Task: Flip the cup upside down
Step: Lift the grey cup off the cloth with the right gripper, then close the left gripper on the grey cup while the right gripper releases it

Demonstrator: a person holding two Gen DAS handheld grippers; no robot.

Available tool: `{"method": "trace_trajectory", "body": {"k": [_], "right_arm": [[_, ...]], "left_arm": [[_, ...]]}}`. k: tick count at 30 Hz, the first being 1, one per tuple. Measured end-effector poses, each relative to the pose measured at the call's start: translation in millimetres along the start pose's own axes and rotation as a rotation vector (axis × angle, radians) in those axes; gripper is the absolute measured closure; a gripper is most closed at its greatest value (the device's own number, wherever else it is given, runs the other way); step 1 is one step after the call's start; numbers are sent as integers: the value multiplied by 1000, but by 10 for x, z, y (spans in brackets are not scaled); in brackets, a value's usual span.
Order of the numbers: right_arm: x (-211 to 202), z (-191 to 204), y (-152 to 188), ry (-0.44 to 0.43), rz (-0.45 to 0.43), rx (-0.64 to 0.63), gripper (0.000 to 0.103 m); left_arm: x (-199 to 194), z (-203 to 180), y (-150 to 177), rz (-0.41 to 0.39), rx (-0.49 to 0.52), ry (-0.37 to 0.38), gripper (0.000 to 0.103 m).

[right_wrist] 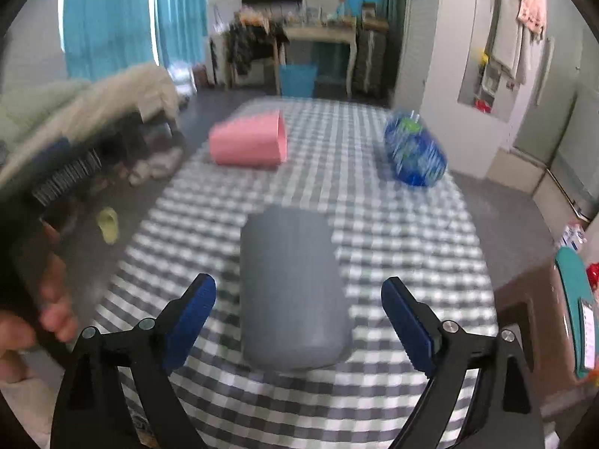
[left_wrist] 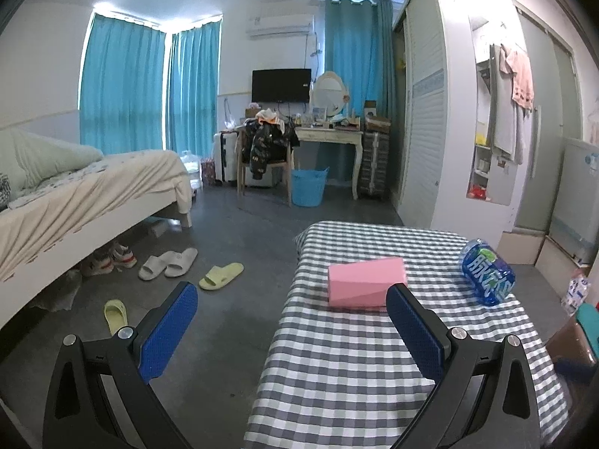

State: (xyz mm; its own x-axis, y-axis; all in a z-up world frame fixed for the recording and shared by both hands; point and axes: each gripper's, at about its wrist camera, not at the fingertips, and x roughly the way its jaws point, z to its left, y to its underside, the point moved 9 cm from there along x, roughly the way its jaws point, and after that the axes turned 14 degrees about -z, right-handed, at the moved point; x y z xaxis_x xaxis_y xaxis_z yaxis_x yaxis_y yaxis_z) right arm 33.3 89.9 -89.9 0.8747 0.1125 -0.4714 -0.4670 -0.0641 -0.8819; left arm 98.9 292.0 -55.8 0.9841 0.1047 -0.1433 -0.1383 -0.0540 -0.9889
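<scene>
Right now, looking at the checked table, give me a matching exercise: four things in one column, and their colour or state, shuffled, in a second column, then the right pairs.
Things:
1. pink cup
2. grey cup
3. water bottle
4. right gripper

Descriptions:
A. blue, lying at the table's right edge
B. open, with nothing between the blue pads
C. lying on its side at the far left, mouth facing right
D. lying on its side nearest the camera, directly ahead of the jaws

Pairs: 1-C, 2-D, 3-A, 4-B
</scene>
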Motion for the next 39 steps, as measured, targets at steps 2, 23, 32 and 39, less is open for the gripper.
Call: {"method": "trace_trajectory", "body": {"k": [2,23,32,39], "right_arm": [[-125,-149,-180,3,-72,8,10],[-345,-1485,-235,99,-307,143,8],[-382,-1526,-187,80,-305,164,8],[-319,-1493,-160,87,-292,154,8]], "left_arm": [[-83,-41,-26,-13,2,1,0],[-661,-1370,760,200,-42,112,0],[-661,-1561,1063,257,-26,138,1],[-596,-1562,1201,274,-26,152,17]]}}
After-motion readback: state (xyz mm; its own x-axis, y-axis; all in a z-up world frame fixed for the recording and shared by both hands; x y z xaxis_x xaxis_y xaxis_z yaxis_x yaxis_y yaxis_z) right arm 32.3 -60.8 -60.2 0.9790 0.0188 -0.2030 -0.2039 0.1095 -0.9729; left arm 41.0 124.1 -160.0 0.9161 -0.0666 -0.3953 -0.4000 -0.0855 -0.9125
